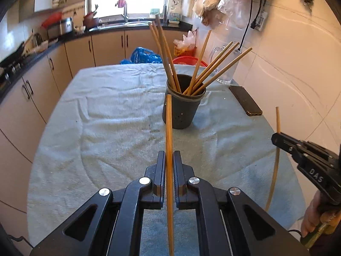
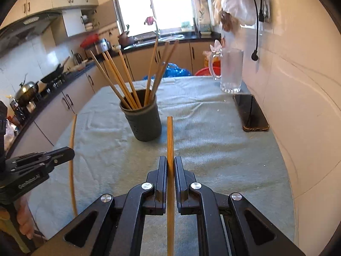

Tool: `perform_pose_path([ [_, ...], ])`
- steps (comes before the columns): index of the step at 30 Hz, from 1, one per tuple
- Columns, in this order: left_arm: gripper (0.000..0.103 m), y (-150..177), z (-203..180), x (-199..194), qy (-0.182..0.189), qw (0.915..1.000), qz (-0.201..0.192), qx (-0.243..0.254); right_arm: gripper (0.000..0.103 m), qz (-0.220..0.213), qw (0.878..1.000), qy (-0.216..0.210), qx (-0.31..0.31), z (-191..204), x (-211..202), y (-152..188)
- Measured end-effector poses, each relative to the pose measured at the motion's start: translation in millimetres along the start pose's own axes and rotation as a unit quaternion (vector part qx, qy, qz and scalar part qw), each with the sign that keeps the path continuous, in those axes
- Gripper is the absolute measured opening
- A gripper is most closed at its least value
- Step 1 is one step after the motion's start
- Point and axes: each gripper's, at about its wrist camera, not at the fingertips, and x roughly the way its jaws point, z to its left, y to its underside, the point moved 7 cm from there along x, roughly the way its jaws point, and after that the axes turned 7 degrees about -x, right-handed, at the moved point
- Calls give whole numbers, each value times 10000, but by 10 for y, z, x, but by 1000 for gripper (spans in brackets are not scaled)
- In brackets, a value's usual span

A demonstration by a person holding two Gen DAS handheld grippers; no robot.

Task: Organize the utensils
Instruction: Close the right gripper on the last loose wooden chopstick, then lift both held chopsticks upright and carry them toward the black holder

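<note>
Both claws are angled down over the towel-covered table point(image 1: 106, 106), each clenched on one wooden chopstick. The left claw point(image 1: 169, 160) has its chopstick point(image 1: 169, 128) sticking up between the pads, and so does the right claw point(image 2: 170, 164) with its chopstick point(image 2: 170, 136). The dark holder point(image 2: 141, 117) ahead is packed with splayed chopsticks point(image 2: 119, 79).

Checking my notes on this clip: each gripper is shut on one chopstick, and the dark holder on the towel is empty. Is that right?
Not quite: the dark holder already holds several chopsticks, as the right wrist view shows. The left gripper and right gripper are each shut on one chopstick.
</note>
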Motion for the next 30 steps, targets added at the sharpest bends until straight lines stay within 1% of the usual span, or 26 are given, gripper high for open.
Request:
perform_pose_path([
  [7,6,55,-68,-80,-146,9997,-109,160,7,-249,9996,38,-132,66,-224,18],
  [15,6,51,-83,-180,-130,9995,-206,190,7,-468,9987,11,-191,128,-436,-51],
  [30,6,2,-93,-453,-65,9977,-614,287,7,-637,9976,31,-254,241,-560,-171],
])
